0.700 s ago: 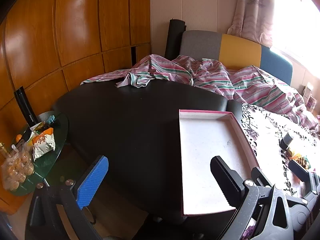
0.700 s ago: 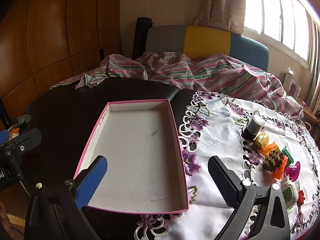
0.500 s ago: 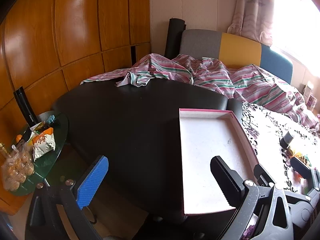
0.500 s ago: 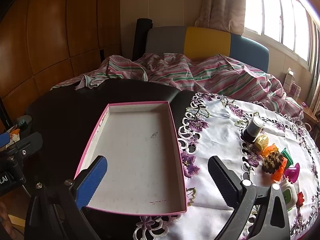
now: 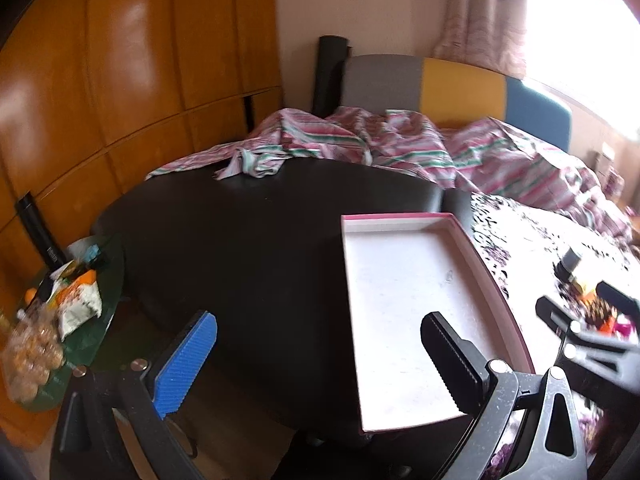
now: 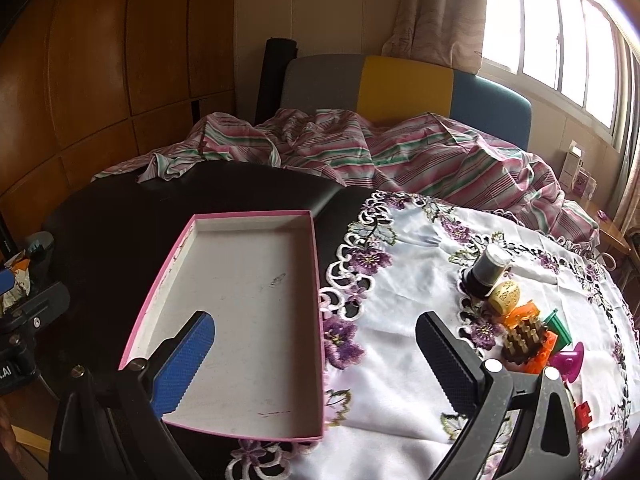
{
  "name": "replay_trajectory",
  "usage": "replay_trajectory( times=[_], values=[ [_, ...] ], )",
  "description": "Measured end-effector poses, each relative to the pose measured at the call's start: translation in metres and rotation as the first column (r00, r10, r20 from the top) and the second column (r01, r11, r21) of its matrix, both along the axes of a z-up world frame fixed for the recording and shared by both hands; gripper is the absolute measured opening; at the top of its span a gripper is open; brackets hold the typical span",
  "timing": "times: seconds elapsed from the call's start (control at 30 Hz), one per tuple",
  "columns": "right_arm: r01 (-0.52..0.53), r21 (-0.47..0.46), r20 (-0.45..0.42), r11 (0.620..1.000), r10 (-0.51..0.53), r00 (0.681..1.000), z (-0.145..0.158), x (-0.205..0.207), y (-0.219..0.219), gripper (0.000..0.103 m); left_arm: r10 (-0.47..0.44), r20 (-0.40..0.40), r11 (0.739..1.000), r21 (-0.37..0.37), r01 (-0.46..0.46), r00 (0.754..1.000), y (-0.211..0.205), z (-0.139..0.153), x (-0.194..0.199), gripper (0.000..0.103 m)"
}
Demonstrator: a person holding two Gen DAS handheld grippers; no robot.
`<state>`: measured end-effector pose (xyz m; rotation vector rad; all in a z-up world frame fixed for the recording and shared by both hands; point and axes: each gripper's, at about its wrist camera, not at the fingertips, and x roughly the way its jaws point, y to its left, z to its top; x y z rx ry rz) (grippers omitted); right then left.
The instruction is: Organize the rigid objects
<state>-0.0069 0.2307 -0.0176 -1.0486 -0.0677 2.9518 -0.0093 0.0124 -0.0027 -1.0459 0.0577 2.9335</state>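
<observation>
Grippers first: my left gripper [image 5: 318, 364] hangs with its jaws spread wide and nothing between them, the blue ribbed finger [image 5: 186, 364] over the black tabletop [image 5: 248, 248] and the black toothed finger over the near end of the shallow pink-rimmed cardboard box [image 5: 400, 288]. My right gripper [image 6: 314, 360] is likewise wide apart and empty, its blue finger above the box's white floor and its black finger above the white embroidered tablecloth with purple flowers [image 6: 400, 280]. In the right wrist view the box [image 6: 248, 280] lies flat on the black surface with its long right wall just beside the lace edge of the cloth, and nothing lies in it. The rigid things I am to sort sit in a tight cluster on the cloth, well to the right of the box: a dark cylindrical bottle with a pale cap [image 6: 486, 270], a cream-coloured round piece [image 6: 505, 297] touching its base, an orange plastic block [image 6: 524, 314], a brown ridged piece [image 6: 522, 338] against it, a green plastic piece [image 6: 558, 324], a magenta cup-shaped piece [image 6: 570, 360], and a small red block [image 6: 583, 414] nearer the cloth's edge. Beyond the table a pink and green striped sheet [image 6: 400, 152] is rumpled before a grey, yellow and blue headboard [image 6: 404, 84]. In the left wrist view, which is somewhat blurred, a green glass side table [image 5: 100, 292] carries snack packets.
</observation>
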Motion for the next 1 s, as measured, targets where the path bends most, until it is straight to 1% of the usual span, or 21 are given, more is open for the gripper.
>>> replay_trajectory(
  times=[0.07, 0.13, 0.23, 0.33, 0.5, 0.63, 0.7, 0.8, 0.9, 1.0],
  values=[
    [0.001, 0.002, 0.004, 1.000, -0.001, 1.000, 0.002, -0.002, 0.011, 0.103, -0.064, 0.014, 0.998, 0.020, 0.063, 0.998, 0.003, -0.002, -0.003, 0.103],
    [0.010, 0.007, 0.004, 1.000, -0.010, 1.000, 0.005, -0.004, 0.022, 0.103, -0.082, 0.025, 0.996, 0.042, 0.081, 0.996, 0.006, -0.003, -0.005, 0.103],
    [0.029, 0.008, 0.002, 1.000, -0.029, 1.000, 0.011, -0.007, 0.043, 0.103, -0.099, 0.045, 0.995, 0.031, 0.098, 0.994, 0.013, -0.002, -0.011, 0.103],
    [0.059, 0.013, 0.005, 0.998, -0.059, 0.998, 0.015, -0.010, 0.067, 0.103, -0.121, 0.035, 0.992, 0.021, 0.120, 0.992, 0.019, 0.000, -0.012, 0.103],
    [0.134, 0.024, 0.022, 0.991, -0.135, 0.991, 0.015, -0.015, 0.111, 0.103, -0.168, 0.022, 0.986, 0.001, 0.168, 0.986, 0.033, 0.004, -0.012, 0.103],
    [0.203, 0.001, 0.021, 0.979, -0.203, 0.979, 0.012, -0.017, 0.154, 0.103, -0.206, 0.026, 0.978, -0.011, 0.206, 0.978, 0.044, 0.005, -0.014, 0.103],
    [0.256, -0.011, 0.039, 0.967, -0.255, 0.966, 0.006, -0.018, 0.179, 0.103, -0.226, 0.029, 0.974, -0.017, 0.226, 0.974, 0.051, 0.006, -0.015, 0.103],
    [0.341, -0.032, 0.027, 0.940, -0.340, 0.940, -0.006, -0.014, 0.213, 0.103, -0.247, 0.038, 0.969, -0.011, 0.247, 0.968, 0.059, 0.006, -0.017, 0.103],
    [0.425, -0.135, 0.045, 0.895, -0.423, 0.905, -0.010, -0.006, 0.246, 0.103, -0.273, 0.045, 0.962, -0.017, 0.274, 0.961, 0.072, 0.005, -0.019, 0.103],
    [0.480, -0.195, 0.051, 0.855, -0.480, 0.876, -0.010, -0.001, 0.264, 0.102, -0.305, 0.069, 0.952, -0.013, 0.307, 0.950, 0.084, 0.002, -0.023, 0.103]
  ],
)
